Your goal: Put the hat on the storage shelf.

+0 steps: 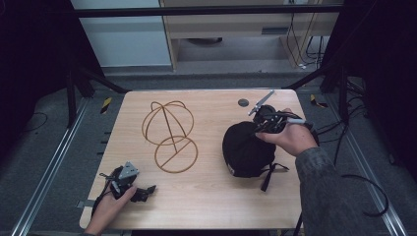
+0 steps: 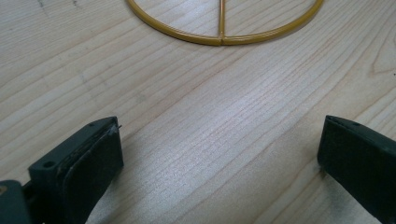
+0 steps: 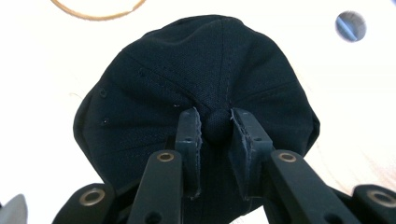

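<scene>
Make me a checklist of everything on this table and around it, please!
Surface: wooden table, pale grain, with a small round dark spot near the far edge.
Job's things: black cap on the table's right side, strap hanging toward the near edge; gold wire hat stand at the middle-left, bare.
Clutter: nothing seen.
Grippers: right gripper shut on the cap's top button; left gripper open, low over bare wood near the stand's ring base.
Cables: black cables trail from the right gripper across the floor; more hang by the back wall.
Surroundings: dark metal frame, grey floor, pale cabinet behind.
</scene>
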Tool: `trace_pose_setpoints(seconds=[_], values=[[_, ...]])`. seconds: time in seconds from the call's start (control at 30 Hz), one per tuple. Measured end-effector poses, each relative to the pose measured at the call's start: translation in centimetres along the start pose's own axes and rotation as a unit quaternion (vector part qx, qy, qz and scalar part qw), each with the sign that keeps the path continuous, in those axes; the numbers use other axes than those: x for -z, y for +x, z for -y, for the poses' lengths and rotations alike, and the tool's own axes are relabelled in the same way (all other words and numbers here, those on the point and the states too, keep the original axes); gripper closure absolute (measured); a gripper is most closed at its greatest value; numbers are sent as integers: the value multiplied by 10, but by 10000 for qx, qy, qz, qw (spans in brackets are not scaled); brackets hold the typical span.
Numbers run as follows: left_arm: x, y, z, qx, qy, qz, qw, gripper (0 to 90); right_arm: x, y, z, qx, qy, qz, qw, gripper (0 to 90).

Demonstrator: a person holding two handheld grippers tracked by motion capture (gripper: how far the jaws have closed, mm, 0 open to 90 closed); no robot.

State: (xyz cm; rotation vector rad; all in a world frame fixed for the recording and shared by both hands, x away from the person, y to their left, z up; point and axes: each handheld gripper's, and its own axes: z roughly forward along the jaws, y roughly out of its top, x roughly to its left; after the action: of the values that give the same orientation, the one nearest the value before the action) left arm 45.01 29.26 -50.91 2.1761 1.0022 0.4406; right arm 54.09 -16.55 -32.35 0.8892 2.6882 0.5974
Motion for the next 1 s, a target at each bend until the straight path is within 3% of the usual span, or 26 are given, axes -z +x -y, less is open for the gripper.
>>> trace_pose_setpoints(seconds=[0.1,0.23,0.43,0.73,1.0], values=[[0,0,0,2,1,0,10000,0,19,4,-2,72,-239,26,9997,739],[0,0,0,1,1,1,10000,0,32,6,-5,145,-417,43,9990,740],[0,0,0,0,2,1,10000,0,46,6,-10,143,-651,101,9977,741],[0,0,0,0,2,2,10000,0,56,7,-16,158,-732,172,9970,742],[0,0,0,1,2,2,10000,0,76,9,-21,151,-1018,242,9944,742]])
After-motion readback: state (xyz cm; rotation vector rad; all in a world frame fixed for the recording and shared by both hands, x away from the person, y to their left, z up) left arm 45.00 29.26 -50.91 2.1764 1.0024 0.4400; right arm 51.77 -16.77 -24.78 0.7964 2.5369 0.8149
